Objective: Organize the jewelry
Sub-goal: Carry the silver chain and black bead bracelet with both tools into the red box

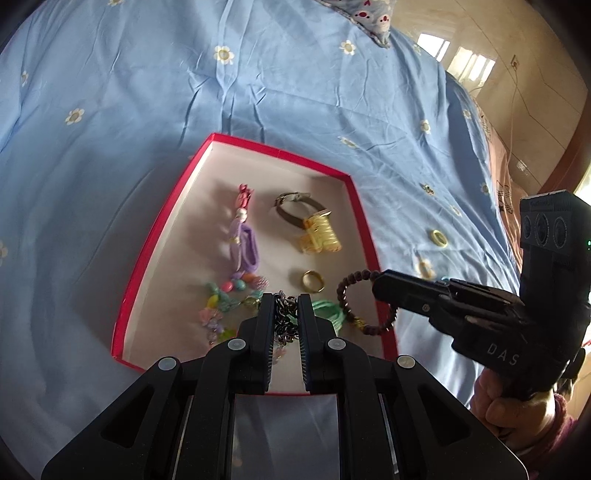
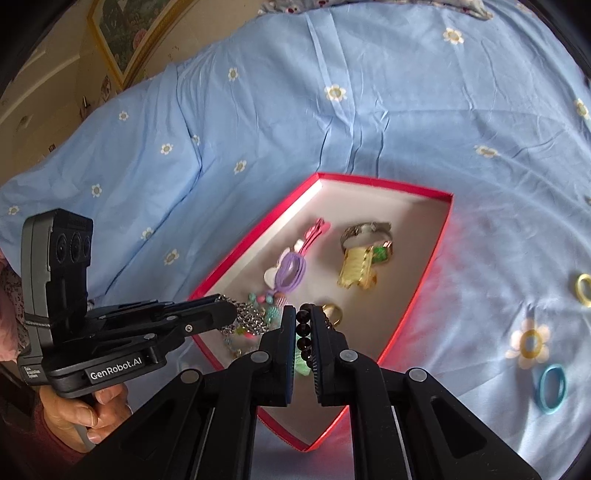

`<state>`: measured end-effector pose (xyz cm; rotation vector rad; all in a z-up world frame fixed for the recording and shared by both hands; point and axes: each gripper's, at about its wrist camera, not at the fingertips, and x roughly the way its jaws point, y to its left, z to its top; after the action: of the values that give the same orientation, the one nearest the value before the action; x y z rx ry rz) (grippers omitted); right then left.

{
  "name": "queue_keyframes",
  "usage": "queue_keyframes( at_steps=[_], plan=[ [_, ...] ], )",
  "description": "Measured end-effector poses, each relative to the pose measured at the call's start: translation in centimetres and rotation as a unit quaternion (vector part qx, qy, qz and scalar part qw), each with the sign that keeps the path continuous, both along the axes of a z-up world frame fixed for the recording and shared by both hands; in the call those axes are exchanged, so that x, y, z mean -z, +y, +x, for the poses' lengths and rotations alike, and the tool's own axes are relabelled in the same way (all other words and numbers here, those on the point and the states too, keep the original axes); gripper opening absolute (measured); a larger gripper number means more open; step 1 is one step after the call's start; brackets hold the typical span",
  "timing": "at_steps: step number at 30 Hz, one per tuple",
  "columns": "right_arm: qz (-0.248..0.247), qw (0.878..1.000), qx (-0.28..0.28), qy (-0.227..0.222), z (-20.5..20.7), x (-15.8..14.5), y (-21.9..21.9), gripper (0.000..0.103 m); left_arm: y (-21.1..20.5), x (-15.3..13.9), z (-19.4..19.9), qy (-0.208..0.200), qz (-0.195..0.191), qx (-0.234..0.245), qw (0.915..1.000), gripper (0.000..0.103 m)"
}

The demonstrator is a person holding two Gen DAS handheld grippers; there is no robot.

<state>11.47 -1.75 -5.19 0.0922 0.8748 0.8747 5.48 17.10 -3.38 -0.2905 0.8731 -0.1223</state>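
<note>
A red-rimmed box lies on the blue bedsheet and holds jewelry: a purple-pink tassel, a watch, a yellow hair clip, a gold ring and colourful beads. My left gripper is shut on a silver chain over the box's near end. My right gripper is shut on a dark bead bracelet above the box's right rim.
Loose rings lie on the sheet right of the box: two yellow ones and a blue one. A green cord bracelet lies in the box. A pillow is at the far end.
</note>
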Motion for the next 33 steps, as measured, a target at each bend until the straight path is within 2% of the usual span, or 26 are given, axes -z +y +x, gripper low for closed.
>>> queue_keyframes(
  at_steps=[13, 28, 33],
  plan=[
    [-0.028, 0.998, -0.047, 0.045, -1.1, 4.1, 3.6, 0.007, 1.9, 2.3, -0.2, 0.024, 0.013, -0.018, 0.9995, 0.011],
    [-0.021, 0.996, -0.046, 0.067, -0.4, 4.5, 3.6, 0.011, 1.5, 3.2, -0.2, 0.038, 0.025, -0.022, 0.9987, 0.011],
    [-0.019, 0.996, -0.045, 0.071, -0.4, 4.5, 3.5, 0.014, 1.5, 3.1, -0.3, 0.037, 0.024, -0.023, 0.9988, 0.017]
  ],
)
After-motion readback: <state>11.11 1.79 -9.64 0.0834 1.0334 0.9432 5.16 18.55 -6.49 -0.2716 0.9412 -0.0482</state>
